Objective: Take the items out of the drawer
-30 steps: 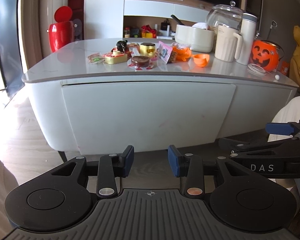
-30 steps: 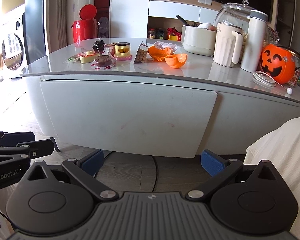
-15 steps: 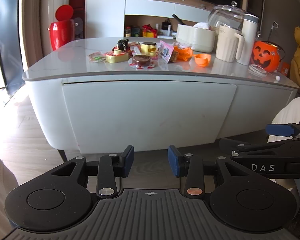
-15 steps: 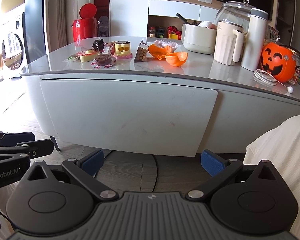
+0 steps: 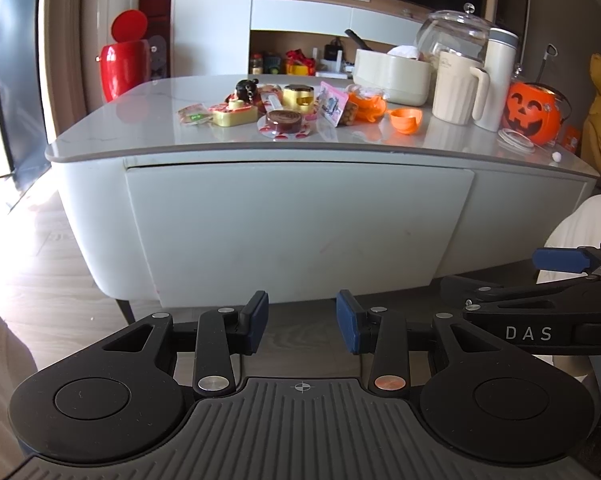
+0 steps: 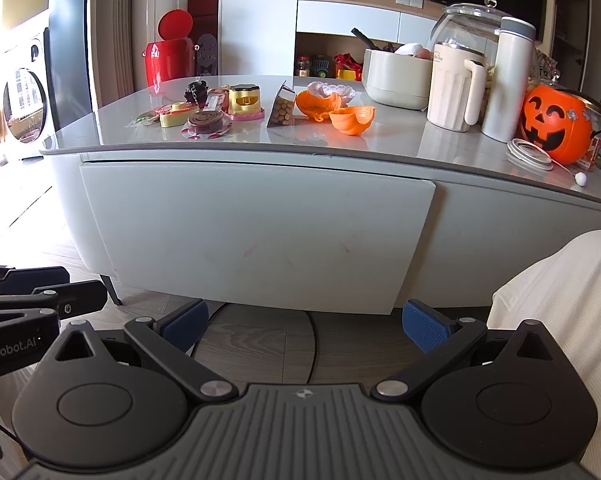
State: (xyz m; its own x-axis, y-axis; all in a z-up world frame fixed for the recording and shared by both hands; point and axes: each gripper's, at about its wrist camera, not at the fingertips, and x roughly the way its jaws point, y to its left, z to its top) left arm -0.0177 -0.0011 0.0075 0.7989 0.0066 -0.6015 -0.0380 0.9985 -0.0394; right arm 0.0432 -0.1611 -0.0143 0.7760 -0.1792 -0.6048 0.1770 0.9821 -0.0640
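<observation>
A white drawer front [image 5: 296,232] [image 6: 256,240] is closed in the side of a low white table with a grey top [image 5: 140,128] [image 6: 420,148]. Several small items lie on that top: a yellow box [image 5: 298,96] [image 6: 244,100], a brown round tin [image 5: 285,119] [image 6: 206,120], a snack bag [image 5: 334,106] [image 6: 282,108] and orange pumpkin halves [image 5: 406,118] [image 6: 350,118]. My left gripper [image 5: 302,320] hangs low before the drawer, open with a narrow gap and nothing in it. My right gripper [image 6: 304,320] is open wide, also empty, low and in front of the drawer.
A cream pitcher [image 6: 454,84], a white flask [image 6: 508,76], a glass jar [image 5: 454,32] and an orange pumpkin bucket [image 6: 556,124] crowd the table's right end. A red bin [image 5: 124,60] stands behind. A white cushion [image 6: 560,320] sits at right. Wood floor lies below.
Both views have shifted slightly, with the table a little lower in the left wrist view. Neither gripper has opened or shut, and the drawer stays closed.
</observation>
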